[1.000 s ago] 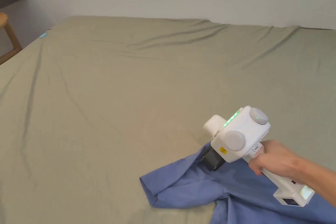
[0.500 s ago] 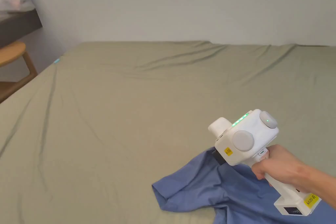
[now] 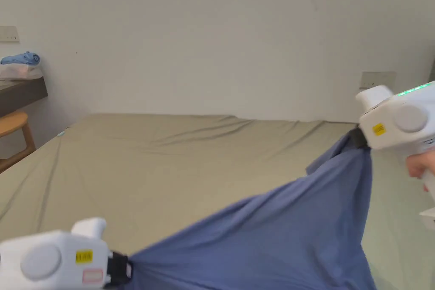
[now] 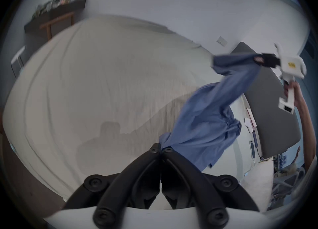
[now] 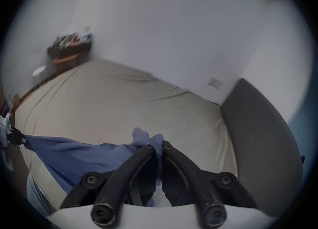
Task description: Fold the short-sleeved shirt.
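A blue short-sleeved shirt [image 3: 289,235] hangs in the air above the bed, stretched between both grippers. My left gripper [image 3: 127,270], low at the left in the head view, is shut on one end of the shirt [image 4: 203,126]; its jaws meet on a pinch of cloth [image 4: 160,148]. My right gripper [image 3: 356,139], raised high at the right, is shut on the other end, with bunched shirt [image 5: 148,138] cloth squeezed between its jaws [image 5: 159,148]. The shirt's lower part hangs out of the head view.
The bed [image 3: 170,155] has a wrinkled olive-tan sheet and runs to the white wall. A grey headboard [image 5: 261,138] stands at its right. A wooden stool [image 3: 15,127] and a dark shelf [image 3: 21,91] with clutter are at the left. Small devices [image 4: 253,139] lie by the headboard.
The shirt has been lifted off the bed and pulled taut. My right gripper rose up and to the right; my left gripper came into view holding the other end. The head camera tilted up.
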`<state>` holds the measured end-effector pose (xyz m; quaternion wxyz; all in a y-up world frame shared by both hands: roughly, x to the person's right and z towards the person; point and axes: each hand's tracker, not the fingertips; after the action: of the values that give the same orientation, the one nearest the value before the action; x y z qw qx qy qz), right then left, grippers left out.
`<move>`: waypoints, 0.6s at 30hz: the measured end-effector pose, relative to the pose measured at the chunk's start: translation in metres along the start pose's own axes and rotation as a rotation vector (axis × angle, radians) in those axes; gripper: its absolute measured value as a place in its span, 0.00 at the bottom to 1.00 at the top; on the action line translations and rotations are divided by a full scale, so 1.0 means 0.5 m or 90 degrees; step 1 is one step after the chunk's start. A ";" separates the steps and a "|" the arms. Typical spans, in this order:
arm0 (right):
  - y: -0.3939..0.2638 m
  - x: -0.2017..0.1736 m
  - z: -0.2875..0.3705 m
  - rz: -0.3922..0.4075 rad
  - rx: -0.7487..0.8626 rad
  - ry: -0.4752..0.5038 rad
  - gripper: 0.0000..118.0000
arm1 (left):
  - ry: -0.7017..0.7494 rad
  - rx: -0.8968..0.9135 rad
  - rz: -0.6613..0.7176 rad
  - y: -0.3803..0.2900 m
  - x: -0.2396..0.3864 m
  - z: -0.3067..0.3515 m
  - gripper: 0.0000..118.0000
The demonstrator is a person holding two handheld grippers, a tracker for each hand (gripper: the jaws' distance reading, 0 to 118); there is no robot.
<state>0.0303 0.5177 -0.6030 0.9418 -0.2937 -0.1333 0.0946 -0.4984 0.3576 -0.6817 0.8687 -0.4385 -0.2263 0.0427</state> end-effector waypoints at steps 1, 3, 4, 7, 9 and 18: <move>-0.002 0.040 0.047 -0.024 0.011 -0.019 0.02 | 0.003 0.014 -0.003 0.026 0.005 0.012 0.00; -0.007 0.106 0.120 -0.072 0.036 -0.047 0.02 | 0.006 0.053 -0.003 0.088 0.036 0.060 0.00; -0.004 0.139 0.125 -0.098 0.047 -0.048 0.02 | -0.011 0.059 0.001 0.120 0.048 0.079 0.00; -0.003 0.190 0.192 -0.134 0.078 -0.063 0.02 | -0.069 0.084 0.027 0.183 0.082 0.132 0.00; 0.006 0.196 0.241 -0.141 0.096 -0.069 0.02 | -0.052 0.110 0.005 0.246 0.141 0.195 0.00; 0.080 0.217 0.286 -0.149 0.154 -0.097 0.02 | 0.043 0.214 -0.052 0.395 0.228 0.302 0.00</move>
<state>0.0849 0.6536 -0.4916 0.9621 -0.1529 -0.2248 0.0219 -0.4370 0.6219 -0.7179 0.9380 -0.2785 -0.2043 0.0301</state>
